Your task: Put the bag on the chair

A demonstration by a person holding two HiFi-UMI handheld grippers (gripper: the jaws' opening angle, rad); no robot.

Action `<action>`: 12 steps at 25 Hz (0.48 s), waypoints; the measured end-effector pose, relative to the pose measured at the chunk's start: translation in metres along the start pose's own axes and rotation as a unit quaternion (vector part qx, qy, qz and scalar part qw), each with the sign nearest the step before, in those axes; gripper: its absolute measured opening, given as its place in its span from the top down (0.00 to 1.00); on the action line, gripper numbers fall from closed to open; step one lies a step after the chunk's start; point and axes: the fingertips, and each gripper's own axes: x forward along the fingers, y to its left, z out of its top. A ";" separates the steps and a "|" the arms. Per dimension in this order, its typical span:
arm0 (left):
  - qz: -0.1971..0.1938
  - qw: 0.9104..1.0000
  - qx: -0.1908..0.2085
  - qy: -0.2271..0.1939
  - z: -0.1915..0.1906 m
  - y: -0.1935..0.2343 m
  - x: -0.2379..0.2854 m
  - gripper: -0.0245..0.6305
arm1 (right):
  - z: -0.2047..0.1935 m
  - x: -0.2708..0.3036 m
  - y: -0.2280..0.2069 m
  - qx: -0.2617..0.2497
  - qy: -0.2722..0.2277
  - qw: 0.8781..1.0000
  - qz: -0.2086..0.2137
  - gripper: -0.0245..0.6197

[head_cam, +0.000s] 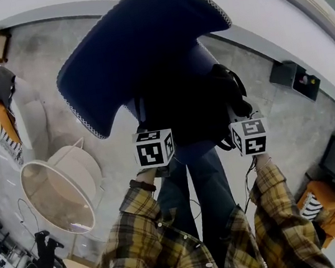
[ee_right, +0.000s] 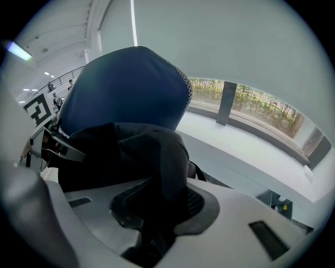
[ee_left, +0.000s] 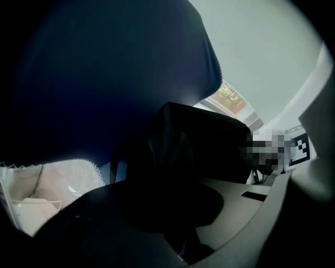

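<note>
A blue chair (head_cam: 141, 46) stands in front of me, its backrest tilted toward the head view. The black bag (head_cam: 192, 107) rests on the seat below the backrest. My left gripper (head_cam: 153, 131) is at the bag's near left side and shut on its dark fabric (ee_left: 199, 141); the jaws themselves are in deep shadow. My right gripper (head_cam: 238, 114) is at the bag's right side. In the right gripper view a fold of the bag (ee_right: 157, 157) lies between the jaws (ee_right: 157, 209), whose ribbed pads show on either side of it. The blue backrest (ee_right: 125, 89) rises behind.
A round white side table (head_cam: 57, 192) and a white seat with an orange cushion (head_cam: 20, 122) stand to the left. A black box (head_cam: 297, 78) sits on the floor at right, with orange furniture (head_cam: 320, 200) nearer. My legs (head_cam: 200, 182) are close to the chair.
</note>
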 end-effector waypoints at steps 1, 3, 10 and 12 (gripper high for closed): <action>0.001 1.000 0.002 0.002 -0.001 0.001 0.002 0.89 | -0.001 0.002 0.000 -0.001 0.001 1.000 0.000 0.81; 0.008 1.000 0.010 0.009 -0.003 0.003 0.005 0.88 | -0.004 0.006 0.000 -0.005 0.008 1.000 -0.001 0.80; 0.029 0.999 0.017 0.025 -0.011 0.011 0.017 0.85 | -0.009 0.017 0.005 0.003 0.035 0.999 0.001 0.76; 0.032 0.999 0.016 0.030 -0.016 0.014 0.020 0.84 | -0.013 0.020 0.008 -0.004 0.042 0.999 0.004 0.74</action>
